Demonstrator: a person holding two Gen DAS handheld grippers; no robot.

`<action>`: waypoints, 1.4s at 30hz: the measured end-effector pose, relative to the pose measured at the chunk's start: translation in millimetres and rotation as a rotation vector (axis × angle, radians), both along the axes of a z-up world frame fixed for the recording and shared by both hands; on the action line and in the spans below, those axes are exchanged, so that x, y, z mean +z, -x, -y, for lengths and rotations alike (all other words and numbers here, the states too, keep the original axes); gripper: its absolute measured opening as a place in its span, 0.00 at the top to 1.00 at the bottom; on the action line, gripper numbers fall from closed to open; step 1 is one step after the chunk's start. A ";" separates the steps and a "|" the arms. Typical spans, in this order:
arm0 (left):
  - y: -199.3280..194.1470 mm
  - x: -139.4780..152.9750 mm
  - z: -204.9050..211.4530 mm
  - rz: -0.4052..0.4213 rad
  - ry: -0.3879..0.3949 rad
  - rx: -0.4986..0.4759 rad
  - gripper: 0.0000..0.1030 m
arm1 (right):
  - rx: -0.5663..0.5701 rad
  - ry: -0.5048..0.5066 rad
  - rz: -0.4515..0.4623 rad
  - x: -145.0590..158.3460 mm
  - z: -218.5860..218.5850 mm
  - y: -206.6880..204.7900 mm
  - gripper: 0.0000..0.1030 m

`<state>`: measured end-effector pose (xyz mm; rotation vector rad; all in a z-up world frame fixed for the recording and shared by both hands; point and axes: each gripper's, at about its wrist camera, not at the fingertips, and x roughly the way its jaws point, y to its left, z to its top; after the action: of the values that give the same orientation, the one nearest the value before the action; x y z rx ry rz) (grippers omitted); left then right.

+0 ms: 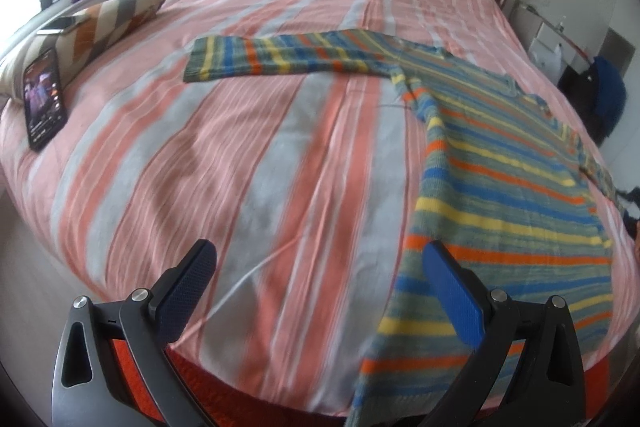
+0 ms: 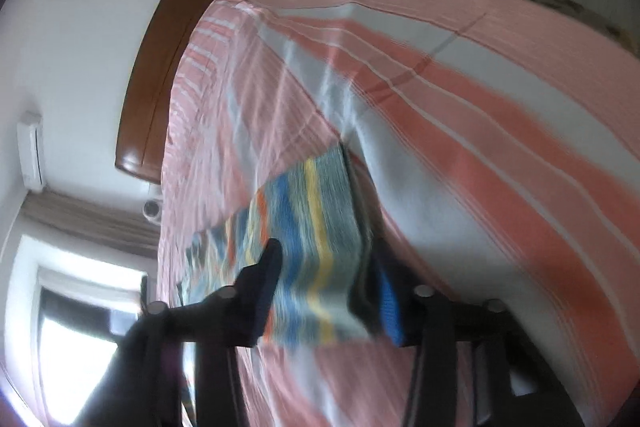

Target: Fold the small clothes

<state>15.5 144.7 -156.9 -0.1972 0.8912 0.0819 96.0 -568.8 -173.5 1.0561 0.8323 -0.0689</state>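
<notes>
Sweater [image 1: 512, 187] hem hangs over the near edge of the striped bed [image 1: 248, 163] just beside your left gripper [image 1: 320, 287], whose blue pads stand wide apart with nothing between them. Your right gripper [image 2: 326, 291] is clamped on a striped sleeve [image 2: 316, 247] of that sweater, lifted off the sheet in a blurred view. Beyond the hem, the body lies flat and the other sleeve [image 1: 288, 57] stretches out toward the phone [image 1: 44, 99] and pillow [image 1: 108, 23]; carry the held sleeve low across the body, keeping the fold square and the hem from sliding off.

Striped sweater [image 1: 500, 179] flat on bed
</notes>
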 end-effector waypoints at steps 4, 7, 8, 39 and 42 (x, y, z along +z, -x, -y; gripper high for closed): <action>8.7 -2.6 0.7 -0.003 0.001 0.000 0.00 | 0.044 0.181 -0.072 26.5 -11.5 -14.9 0.98; 11.5 -1.9 3.5 0.013 -0.008 -0.015 0.01 | 0.130 0.341 0.011 89.7 -50.2 -29.0 0.98; 11.1 -2.0 4.0 0.017 -0.006 -0.017 0.01 | 0.178 0.364 0.062 115.4 -71.2 -36.1 0.98; -24.5 2.7 -8.8 0.013 0.030 0.006 0.00 | 0.489 0.771 0.089 40.1 -168.1 37.9 0.34; -44.6 9.0 -4.9 0.051 0.014 -0.007 0.01 | 0.444 0.786 0.097 32.0 -158.3 46.9 0.34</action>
<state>60.1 149.6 -147.8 -0.2087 0.8414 0.0633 49.1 -410.4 -141.5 0.1269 0.8293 0.0325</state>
